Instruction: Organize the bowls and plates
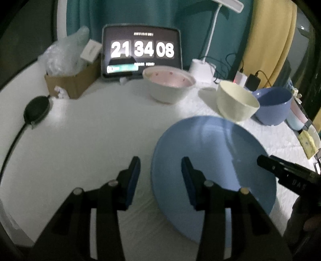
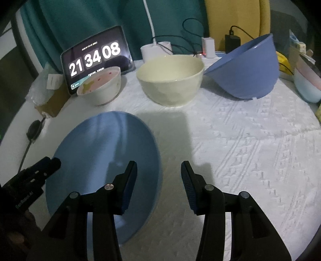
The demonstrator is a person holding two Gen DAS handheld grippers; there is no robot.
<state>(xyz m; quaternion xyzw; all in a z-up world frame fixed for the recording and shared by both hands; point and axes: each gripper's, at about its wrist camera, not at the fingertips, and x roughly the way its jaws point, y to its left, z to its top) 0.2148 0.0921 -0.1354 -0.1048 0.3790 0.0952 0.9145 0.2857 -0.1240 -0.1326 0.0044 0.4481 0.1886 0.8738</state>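
A blue plate (image 1: pixel 212 170) lies flat on a white table (image 1: pixel 80 140), between two handheld grippers. Left gripper (image 1: pixel 160 180) straddles the plate's left rim, w/ one finger over the plate and one over bare table, jaws apart, nothing clamped. Right gripper (image 2: pixel 159 180) straddles the opposite rim, jaws apart, empty too. Both look equally near.

Farther back stand three bowls: a pink-lined bowl (image 2: pixel 100 88), a cream bowl (image 2: pixel 170 84), and a blue bowl (image 2: pixel 246 70) tipped on its side. Textured white cloth (image 2: pixel 250 150) covers the table's right part. Behind sit a clock tablet (image 2: pixel 96 58), a lamp base (image 2: pixel 154 50), a teal curtain (image 1: pixel 130 16). Dim room.
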